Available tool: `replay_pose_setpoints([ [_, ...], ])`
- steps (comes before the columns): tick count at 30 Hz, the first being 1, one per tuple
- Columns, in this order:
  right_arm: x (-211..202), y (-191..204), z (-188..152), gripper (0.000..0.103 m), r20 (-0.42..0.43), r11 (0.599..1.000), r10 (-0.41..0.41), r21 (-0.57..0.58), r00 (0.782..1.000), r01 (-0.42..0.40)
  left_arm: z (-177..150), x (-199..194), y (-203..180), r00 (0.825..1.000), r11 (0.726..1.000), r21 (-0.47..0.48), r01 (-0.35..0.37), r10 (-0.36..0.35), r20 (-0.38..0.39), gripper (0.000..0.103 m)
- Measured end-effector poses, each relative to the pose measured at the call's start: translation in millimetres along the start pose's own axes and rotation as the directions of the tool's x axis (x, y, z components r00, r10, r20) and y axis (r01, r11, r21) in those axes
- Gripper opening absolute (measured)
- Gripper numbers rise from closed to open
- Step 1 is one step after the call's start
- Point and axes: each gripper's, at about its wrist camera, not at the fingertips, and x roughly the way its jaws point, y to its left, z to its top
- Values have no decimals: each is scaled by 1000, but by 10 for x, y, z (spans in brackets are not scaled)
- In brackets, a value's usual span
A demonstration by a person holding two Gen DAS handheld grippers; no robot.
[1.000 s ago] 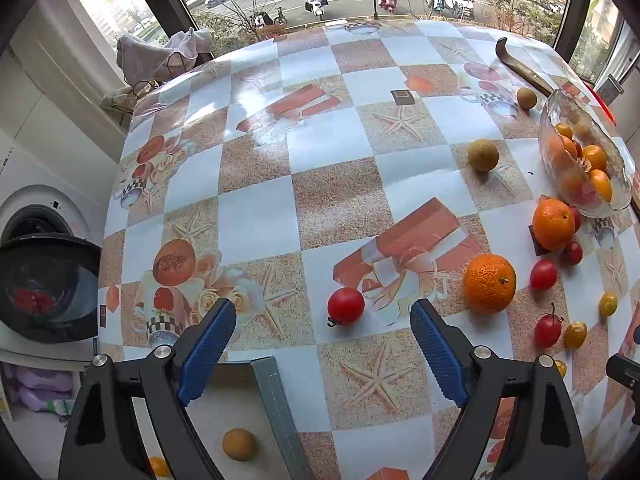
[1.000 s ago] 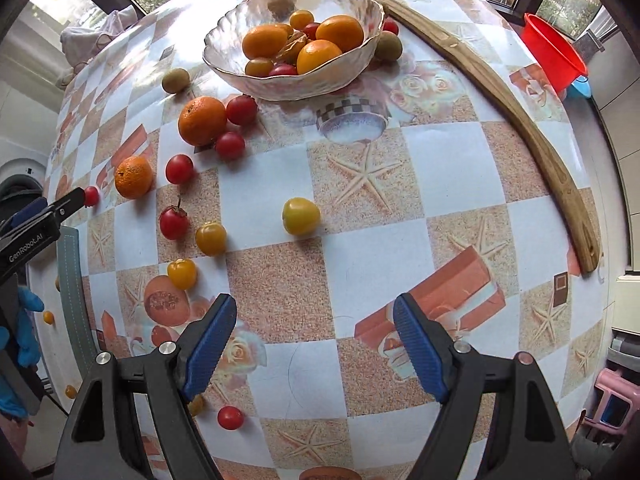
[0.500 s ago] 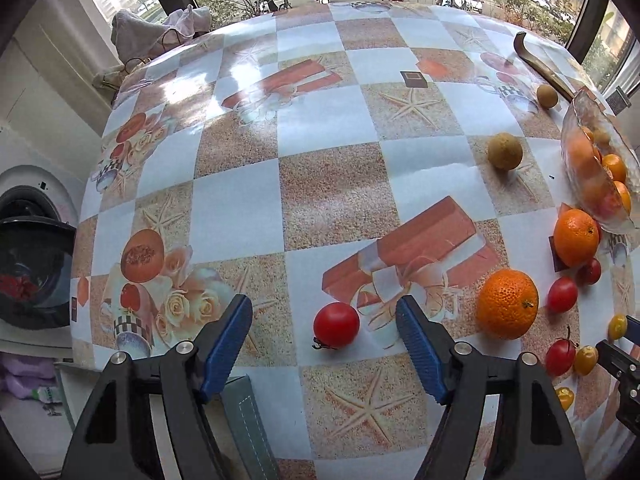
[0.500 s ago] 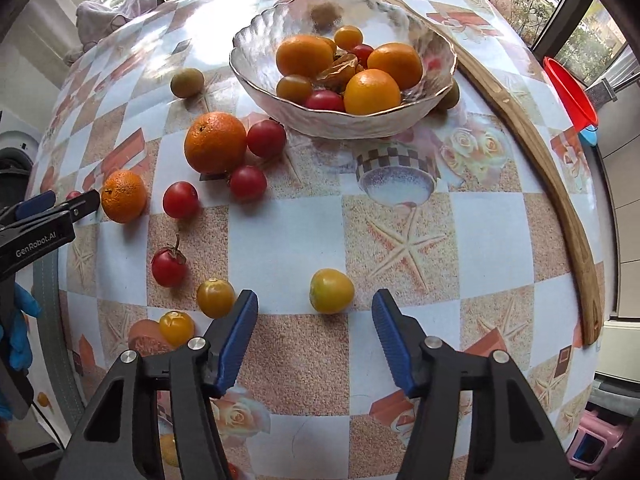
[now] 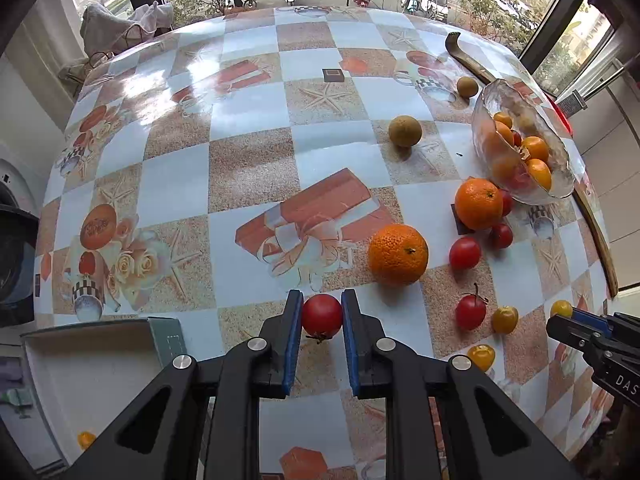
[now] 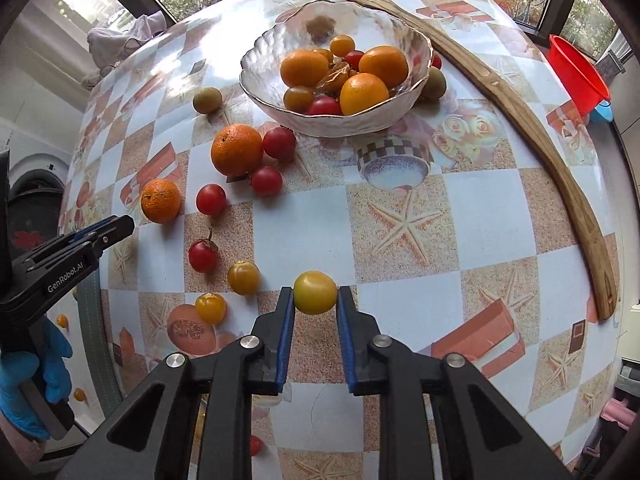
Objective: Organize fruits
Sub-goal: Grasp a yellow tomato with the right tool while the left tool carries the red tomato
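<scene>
The left gripper [image 5: 321,316] had its blue pads closed against both sides of a red tomato [image 5: 322,316]; the fruit sat between the fingertips rather than deep in the jaws, low over the checked tablecloth [image 5: 256,168], and whether it had left the cloth could not be told. The right gripper [image 6: 315,294] was in the same case; its pads pressed on either flank of a yellow tomato [image 6: 315,293], again right at the tips.

Judged from this, the step in hand was the pick itself, one fruit per hand. To do it well, the squeeze would need to be only firm enough to hold; these fruits looked soft-skinned and would likely bruise or squirt forward out of a tip grip; a straight lift without twisting seemed safest.

Around the left gripper lay a rough-skinned orange [image 5: 398,255] just ahead and to the right, with a second, smoother orange [image 5: 479,203] beyond it near the glass bowl [image 5: 560,184]; an open white box [image 5: 92,364] stood at the table edge to the left. Around the right gripper, small yellow and red tomatoes lay loose to the left; the bowl, already part filled, stood well ahead; a long wooden strip [image 6: 552,148] curved along the right side.
</scene>
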Motion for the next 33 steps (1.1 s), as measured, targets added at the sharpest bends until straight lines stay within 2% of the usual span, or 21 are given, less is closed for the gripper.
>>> replay_pose_setpoints([
  [6, -134, -3, -273, 23, -18, 1000, 19, -13, 1000, -19, -234, -281, 1, 999, 999, -11, 36, -36, 16, 21],
  [15, -280, 242, -506, 23, -51, 998, 29, -50, 998, -32, -638, -702, 84, 997, 996, -65, 61, -58, 43, 21],
  [22, -372, 581, -662, 23, -77, 990, 39, -129, 996, -49, -1056, -954, 362, 998, 988, -150, 42, -36, 44, 21],
  [33, -284, 1514, -712, 23, -112, 949, 78, -296, 991, -108, -1567, -1081, 1104, 997, 955, -291, -54, 66, 31, 21],
])
